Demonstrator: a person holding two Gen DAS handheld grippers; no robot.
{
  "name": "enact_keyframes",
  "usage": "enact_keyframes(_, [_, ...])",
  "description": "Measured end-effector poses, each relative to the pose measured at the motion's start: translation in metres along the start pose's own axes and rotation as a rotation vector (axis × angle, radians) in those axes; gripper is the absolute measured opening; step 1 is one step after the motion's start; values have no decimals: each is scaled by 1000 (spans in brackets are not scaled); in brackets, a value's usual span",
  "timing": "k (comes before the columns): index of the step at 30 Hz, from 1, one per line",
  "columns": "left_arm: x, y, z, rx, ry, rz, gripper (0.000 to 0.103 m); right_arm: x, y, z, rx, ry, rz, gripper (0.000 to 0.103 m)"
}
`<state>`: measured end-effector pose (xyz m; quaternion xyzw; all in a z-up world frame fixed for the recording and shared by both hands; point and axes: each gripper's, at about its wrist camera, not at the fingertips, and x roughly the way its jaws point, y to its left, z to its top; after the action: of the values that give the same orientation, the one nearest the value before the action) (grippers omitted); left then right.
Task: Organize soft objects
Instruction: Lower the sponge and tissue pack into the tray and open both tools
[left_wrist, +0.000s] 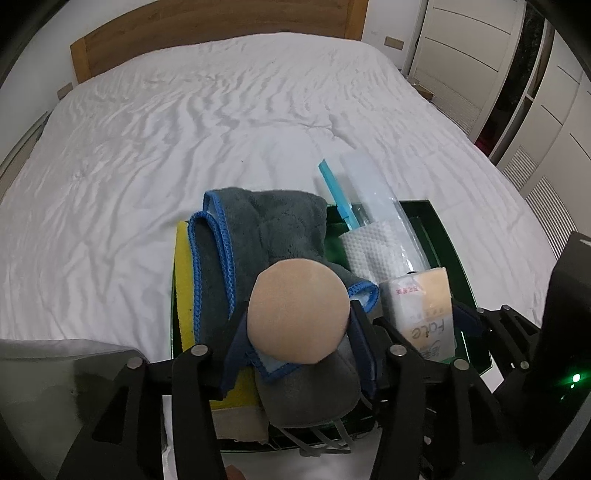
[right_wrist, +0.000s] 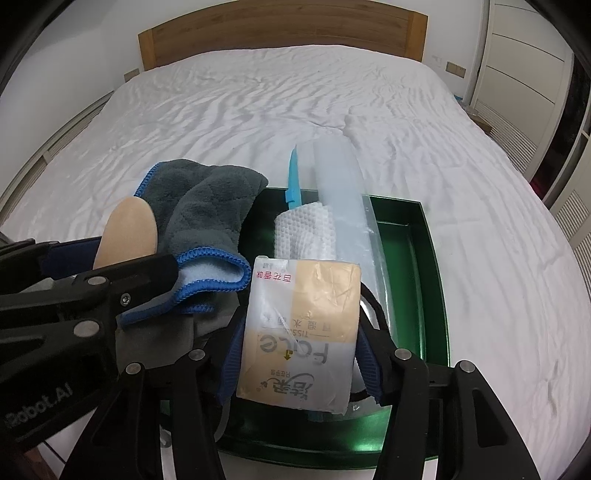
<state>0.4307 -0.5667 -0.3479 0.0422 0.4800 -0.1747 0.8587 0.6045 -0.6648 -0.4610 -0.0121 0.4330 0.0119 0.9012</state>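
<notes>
Now | left gripper (left_wrist: 299, 319) around puff (left_wrist: 295, 295), grip unclear | right gripper (right_wrist: 301, 334) grasping tissue pack (right_wrist: 306, 291) over tray (right_wrist: 434, 280) edge | open bed (right_wrist: 258, 110) beyond

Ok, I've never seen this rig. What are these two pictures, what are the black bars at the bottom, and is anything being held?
There is no robot. A person holds a hand-held claw in each hand, and each claw has a fisheye camera looking along its two fingers. The black bars are those fingers.

The left view shows the left claw with a round peach puff between its fingers. I cannot tell whether it is being pressed.

The right view shows the right claw, which appears to grip a tissue pack.

Both claws are over a green tray on a white bed. The tray holds a grey towel, a yellow cloth, a white paper towel and a clear bag.
</notes>
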Motion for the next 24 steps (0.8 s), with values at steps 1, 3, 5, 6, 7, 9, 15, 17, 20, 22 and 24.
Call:
enact_keyframes(1, [-1,0,1,1,-5,2,47,-1,1,1,2,-2,-1,57])
enact_keyframes(3, [-4,0,2,3,-12,6,47,-4,2,2,7,-12,0,62])
enact_keyframes(5, [-6,1,2,1,-17,5,47,-9,2,3,9,-26,-5,71])
enact_keyframes(6, [-8,1,2,0,-20,7,47,-10,4,4,10,-31,-1,75])
enact_keyframes(7, [-8,3,3,-2,-22,9,48,-12,4,5,11,-35,-1,78])
enact_keyframes(9, [-12,5,3,-9,-28,5,50,-16,7,6,9,-42,-3,82])
enact_keyframes(15, [-25,5,2,-12,-48,1,50,-32,12,5,11,-63,-26,91])
enact_keyframes(17, [-30,4,0,-12,-55,-5,50,-38,12,4,15,-71,-44,92])
enact_keyframes(20, [-40,2,-4,-10,-71,-14,50,-47,13,0,17,-79,-61,92])
enact_keyframes(22, [-46,1,-7,-9,-82,-19,51,-56,15,-3,16,-92,-75,92])
enact_keyframes(24, [-54,2,-10,-12,-102,-22,51,-61,17,-5,14,-101,-84,92])
